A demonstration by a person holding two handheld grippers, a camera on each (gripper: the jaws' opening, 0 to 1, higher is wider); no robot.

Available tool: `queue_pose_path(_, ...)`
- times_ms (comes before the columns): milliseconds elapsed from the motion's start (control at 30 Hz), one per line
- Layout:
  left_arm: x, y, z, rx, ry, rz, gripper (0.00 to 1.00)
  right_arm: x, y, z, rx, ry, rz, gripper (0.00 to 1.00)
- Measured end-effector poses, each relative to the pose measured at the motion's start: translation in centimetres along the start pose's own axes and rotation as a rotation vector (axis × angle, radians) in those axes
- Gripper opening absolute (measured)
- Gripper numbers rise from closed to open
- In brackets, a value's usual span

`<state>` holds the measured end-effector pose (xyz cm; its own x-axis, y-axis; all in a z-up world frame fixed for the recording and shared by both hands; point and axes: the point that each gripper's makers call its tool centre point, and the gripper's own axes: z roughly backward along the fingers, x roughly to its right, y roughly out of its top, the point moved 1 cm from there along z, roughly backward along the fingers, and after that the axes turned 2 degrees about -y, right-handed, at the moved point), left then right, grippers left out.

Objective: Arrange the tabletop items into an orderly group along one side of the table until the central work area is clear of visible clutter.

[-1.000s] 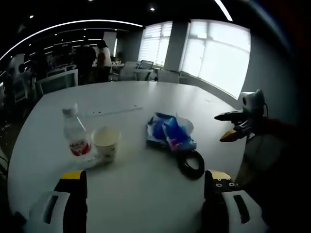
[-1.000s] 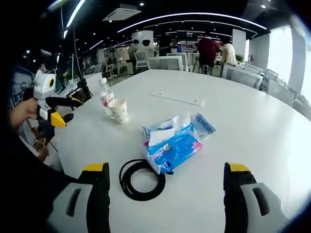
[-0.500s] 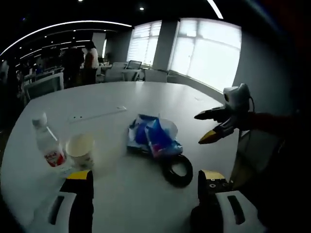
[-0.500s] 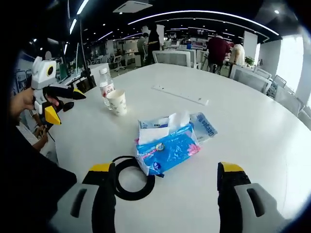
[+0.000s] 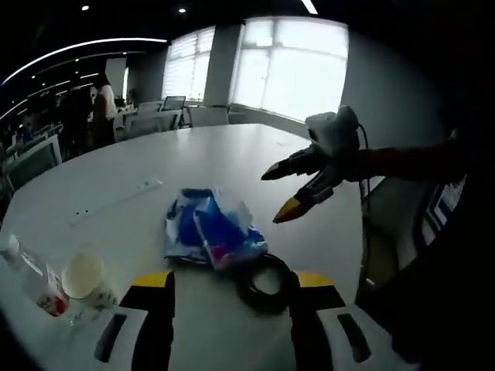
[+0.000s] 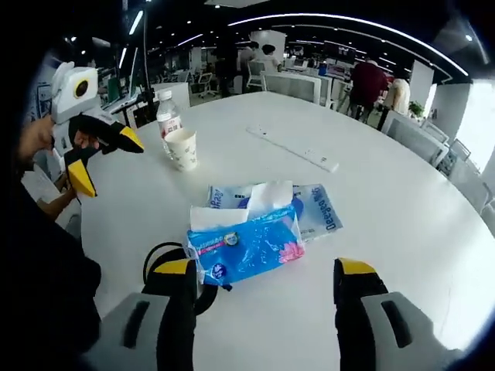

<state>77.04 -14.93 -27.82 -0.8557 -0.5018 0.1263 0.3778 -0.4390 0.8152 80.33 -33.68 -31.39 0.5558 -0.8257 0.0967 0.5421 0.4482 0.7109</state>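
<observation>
Five items clutter the white worktop [image 6: 402, 193]: two tissue packs [image 6: 246, 246] mid-table, a black cable coil [image 5: 267, 282] touching the nearer pack, and far left a water bottle [image 6: 167, 114] beside a paper cup [image 6: 181, 148]. Both left tongs [image 6: 99, 158] and right tongs [image 5: 300, 188] gape wide, empty, apparently ready to gather them.

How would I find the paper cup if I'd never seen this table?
Look at the big white table, toward the edge away from the blue tissue packs. A small water bottle stands there; the paper cup is right beside it, open-topped, pale and shorter than the bottle.
</observation>
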Motion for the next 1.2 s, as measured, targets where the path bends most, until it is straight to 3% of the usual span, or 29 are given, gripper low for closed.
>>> queue_pose_path(233,0.5,0.5,-2.6,-0.036,-0.070,-0.075,0.46,0.7,0.1,-1.8,-0.020,0.041,0.067,0.53)
queue_pose_path(400,1.3,0.9,-4.0,-0.044,-0.133,-0.131,0.43,0.8,0.3,-2.7,-0.028,0.074,0.136,0.45)
queue_pose_path(500,1.8,0.7,-4.7,-0.085,-0.160,-0.191,0.38,1.0,0.3,-3.3,-0.028,0.084,0.143,0.45)
queue_pose_path(1200,2.5,0.2,-9.1,-0.222,-0.304,-0.340,0.17,2.3,1.2,-7.4,-0.072,0.140,0.194,0.28)
